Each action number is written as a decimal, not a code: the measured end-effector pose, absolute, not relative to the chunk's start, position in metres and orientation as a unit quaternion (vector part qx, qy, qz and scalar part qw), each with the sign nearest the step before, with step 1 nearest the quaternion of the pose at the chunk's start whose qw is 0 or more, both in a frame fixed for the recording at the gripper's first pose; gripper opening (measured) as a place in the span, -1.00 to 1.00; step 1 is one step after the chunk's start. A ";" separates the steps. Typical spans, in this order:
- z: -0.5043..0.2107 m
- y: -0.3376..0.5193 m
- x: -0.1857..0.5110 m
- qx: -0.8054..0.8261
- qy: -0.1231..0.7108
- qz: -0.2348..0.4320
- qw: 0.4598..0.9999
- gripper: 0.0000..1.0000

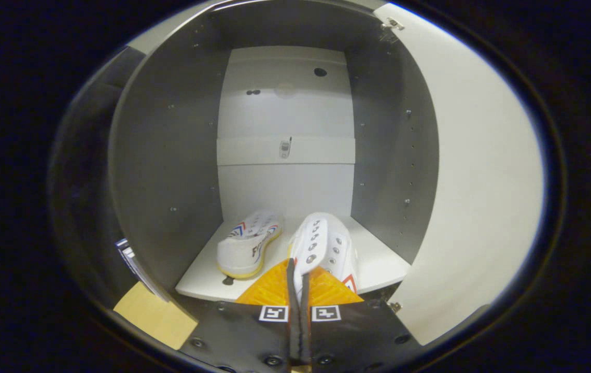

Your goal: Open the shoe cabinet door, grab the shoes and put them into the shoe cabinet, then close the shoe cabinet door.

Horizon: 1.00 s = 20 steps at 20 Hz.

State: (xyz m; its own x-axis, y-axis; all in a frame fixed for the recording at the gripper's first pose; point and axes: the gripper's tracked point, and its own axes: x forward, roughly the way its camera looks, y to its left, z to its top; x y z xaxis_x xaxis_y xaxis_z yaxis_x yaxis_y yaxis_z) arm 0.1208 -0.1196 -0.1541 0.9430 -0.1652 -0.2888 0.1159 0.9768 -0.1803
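The shoe cabinet stands open, its white door swung out to the right. Two white shoes lie on the cabinet's bottom shelf. The left shoe rests on its side with its yellowish sole edge toward me. The right shoe shows its eyelets and points into the cabinet, just ahead of my fingers. My gripper is shut on the near rim of the right shoe, with a thin strip of white material pinched between the fingers.
The cabinet has grey side walls with rows of peg holes and a white back panel. A pale wooden surface lies below the cabinet's left front corner.
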 end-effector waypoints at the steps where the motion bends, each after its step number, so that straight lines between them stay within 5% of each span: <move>1: -0.155 -0.122 0.131 -0.083 0.157 -0.071 0.982 -0.96; 20: -0.198 -0.131 0.234 -0.128 0.226 -0.023 0.965 -0.94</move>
